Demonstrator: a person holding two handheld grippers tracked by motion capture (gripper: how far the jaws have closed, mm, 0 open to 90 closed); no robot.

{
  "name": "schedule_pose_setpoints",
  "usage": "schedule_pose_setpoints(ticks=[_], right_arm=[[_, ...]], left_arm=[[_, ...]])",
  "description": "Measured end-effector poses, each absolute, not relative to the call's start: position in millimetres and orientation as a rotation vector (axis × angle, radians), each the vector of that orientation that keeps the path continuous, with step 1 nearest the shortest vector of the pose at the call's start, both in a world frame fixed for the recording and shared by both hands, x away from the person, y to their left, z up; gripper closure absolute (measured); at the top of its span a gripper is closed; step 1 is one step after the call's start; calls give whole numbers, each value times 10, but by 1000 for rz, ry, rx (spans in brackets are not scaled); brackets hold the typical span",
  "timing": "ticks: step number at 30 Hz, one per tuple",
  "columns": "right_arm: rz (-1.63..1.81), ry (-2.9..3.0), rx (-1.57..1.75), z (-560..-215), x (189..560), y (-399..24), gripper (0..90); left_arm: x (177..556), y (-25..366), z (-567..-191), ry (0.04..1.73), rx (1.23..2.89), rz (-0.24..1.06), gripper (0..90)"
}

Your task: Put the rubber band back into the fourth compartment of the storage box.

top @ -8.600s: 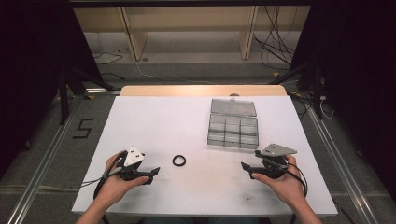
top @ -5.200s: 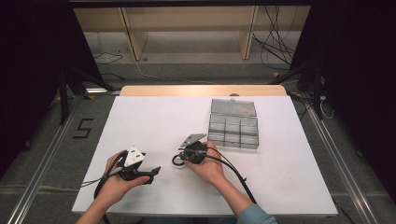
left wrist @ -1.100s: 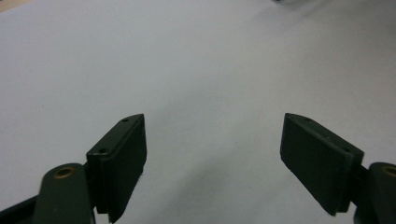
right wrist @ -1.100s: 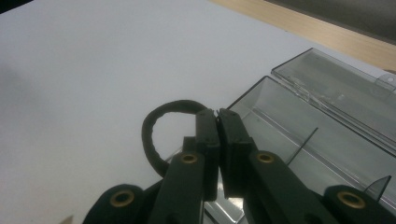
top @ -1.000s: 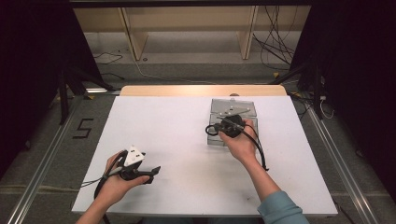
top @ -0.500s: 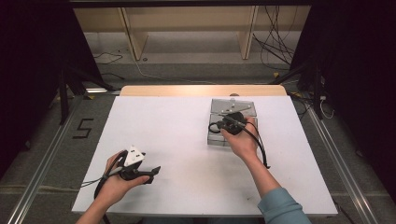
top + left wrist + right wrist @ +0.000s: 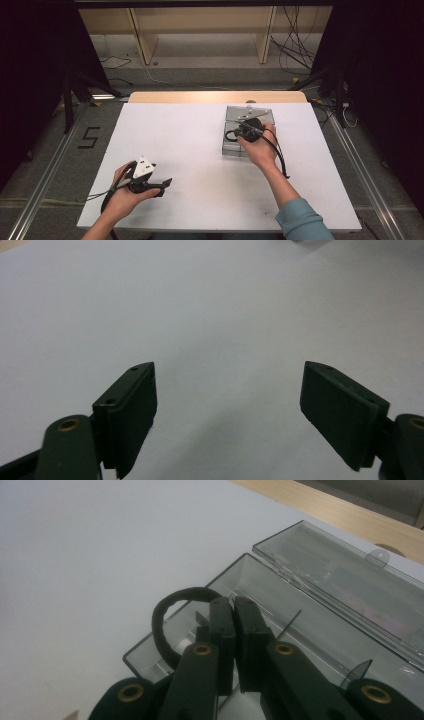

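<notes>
High view is showing the right gripper (image 7: 239, 131) hanging over the clear compartment box (image 7: 231, 148) on the far right part of the white table (image 7: 200, 130), where several seconds ago it was resting at the near right edge and a black hair tie (image 7: 231, 134) was lying alone on the table between the two hands. That spot is now bare; the tie has travelled with the gripper to the box, so the carry looks done and the drop is what is left. Over the last second the hand has barely been shifting above the compartments.

Right gripper view is showing the jaws pressed together on the hair tie (image 7: 170, 625), its loop curling out to one side over the box's (image 7: 320, 625) near corner compartment, with the open lid (image 7: 350, 575) lying flat behind. Which exact compartment sits beneath the loop is hard to tell from this angle; it seems to be the corner one.

Left gripper (image 7: 162, 184) is resting near the front left of the table, unmoved, and the left gripper view is showing its jaws spread wide over bare table (image 7: 210, 305), holding nothing.
</notes>
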State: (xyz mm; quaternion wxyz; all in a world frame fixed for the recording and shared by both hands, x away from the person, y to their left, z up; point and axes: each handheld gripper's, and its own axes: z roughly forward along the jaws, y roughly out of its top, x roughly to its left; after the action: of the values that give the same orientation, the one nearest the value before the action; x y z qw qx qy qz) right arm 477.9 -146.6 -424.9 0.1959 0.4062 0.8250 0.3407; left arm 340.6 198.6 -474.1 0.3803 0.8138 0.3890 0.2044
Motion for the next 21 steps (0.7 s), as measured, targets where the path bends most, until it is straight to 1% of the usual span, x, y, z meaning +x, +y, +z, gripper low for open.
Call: schedule_pose_setpoints(ticks=[21], right_arm=[[874,2344,1129,-4344,4829,-1440,878]], left_arm=[[3406,1985,-4742,992,2079,519,226]])
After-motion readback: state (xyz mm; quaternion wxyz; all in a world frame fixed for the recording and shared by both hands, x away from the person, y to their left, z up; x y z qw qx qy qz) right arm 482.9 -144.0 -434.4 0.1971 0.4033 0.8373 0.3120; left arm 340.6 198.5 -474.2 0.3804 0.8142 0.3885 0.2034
